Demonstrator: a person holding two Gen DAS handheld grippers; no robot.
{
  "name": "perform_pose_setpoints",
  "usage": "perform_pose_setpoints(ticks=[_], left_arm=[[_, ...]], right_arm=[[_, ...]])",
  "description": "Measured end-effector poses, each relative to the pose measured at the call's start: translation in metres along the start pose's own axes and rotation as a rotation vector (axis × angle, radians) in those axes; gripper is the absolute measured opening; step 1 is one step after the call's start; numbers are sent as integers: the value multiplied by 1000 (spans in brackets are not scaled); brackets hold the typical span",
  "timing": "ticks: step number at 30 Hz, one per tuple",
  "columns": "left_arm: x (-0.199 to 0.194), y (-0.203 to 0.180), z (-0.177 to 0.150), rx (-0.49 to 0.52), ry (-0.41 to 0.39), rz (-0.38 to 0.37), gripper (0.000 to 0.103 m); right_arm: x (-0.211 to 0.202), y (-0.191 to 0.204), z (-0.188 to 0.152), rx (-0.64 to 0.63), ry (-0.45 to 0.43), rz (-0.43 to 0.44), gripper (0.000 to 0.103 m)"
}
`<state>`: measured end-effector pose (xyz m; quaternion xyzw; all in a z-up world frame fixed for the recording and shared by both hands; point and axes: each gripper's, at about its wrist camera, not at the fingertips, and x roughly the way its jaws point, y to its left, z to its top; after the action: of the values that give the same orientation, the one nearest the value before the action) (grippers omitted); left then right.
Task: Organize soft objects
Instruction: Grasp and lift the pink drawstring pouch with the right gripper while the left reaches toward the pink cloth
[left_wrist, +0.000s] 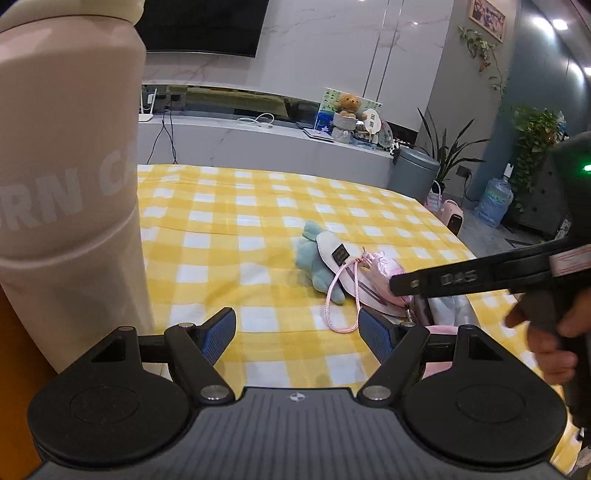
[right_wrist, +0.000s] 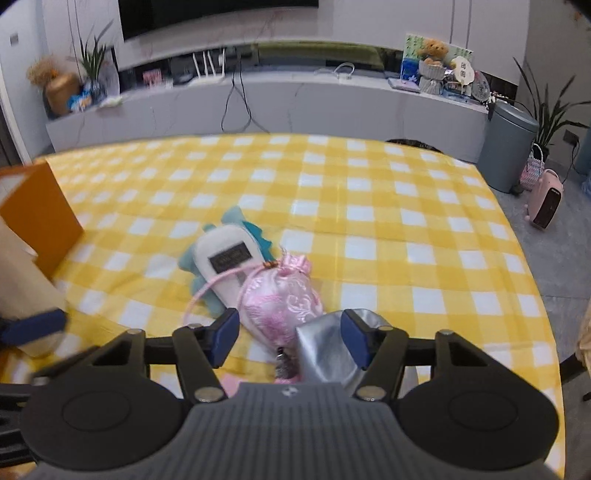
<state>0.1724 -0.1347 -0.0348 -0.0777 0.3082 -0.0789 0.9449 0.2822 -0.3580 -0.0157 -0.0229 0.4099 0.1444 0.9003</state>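
Note:
A teal plush toy (left_wrist: 314, 260) (right_wrist: 201, 284) lies on the yellow checked tablecloth (left_wrist: 229, 221) (right_wrist: 369, 206), with a white cap-like piece (left_wrist: 334, 254) (right_wrist: 225, 258) over it. A pink satin pouch (right_wrist: 282, 295) (left_wrist: 380, 271) with a pink cord (left_wrist: 341, 306) lies beside it. A silver soft item (right_wrist: 325, 350) lies right of the pouch. My left gripper (left_wrist: 297, 338) is open and empty, short of the cord. My right gripper (right_wrist: 290, 336) is open above the pouch and silver item; it shows in the left wrist view (left_wrist: 402, 284).
A tall beige bag (left_wrist: 66, 177) stands close on the left. An orange box (right_wrist: 40, 218) sits at the table's left. A grey bin (right_wrist: 509, 144), a pink heater (right_wrist: 546, 203) and plants stand beyond the table's right edge.

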Motion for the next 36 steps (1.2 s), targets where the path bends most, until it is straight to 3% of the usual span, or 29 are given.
perform_pose_setpoints(ticks=[5,11,13,16,23,25,27,30,34,36], left_arm=[[-2,0,1,9,6,5,89],[-11,-1,-4,25,15,-22,89],[-14,0,-7,30,20,-25,89],[-17,-2,-9,40,27,-62,89],[-8,-36,-14,200,78,-297,89],[-3,-50,-20,252,70,-318,89],[5,-64,-24,281,67,-292,89],[19,-70,-27,243,97,-294,89],[32,-76,-28,202,114,-283,89],[38,-79,-29,201,123,-287,82]], right_arm=[[32,1,4,-27,49,-10,58],[42,12,5,-65,16,-76,33],[37,12,5,-65,-4,-72,30],[19,7,6,-19,-48,-20,29],[-43,-6,12,166,-226,134,29],[-55,-4,14,187,-253,163,29],[-60,0,16,184,-265,166,29],[-55,0,16,195,-211,160,29],[-35,-23,3,259,-95,66,29],[-27,-40,-6,320,-50,28,29]])
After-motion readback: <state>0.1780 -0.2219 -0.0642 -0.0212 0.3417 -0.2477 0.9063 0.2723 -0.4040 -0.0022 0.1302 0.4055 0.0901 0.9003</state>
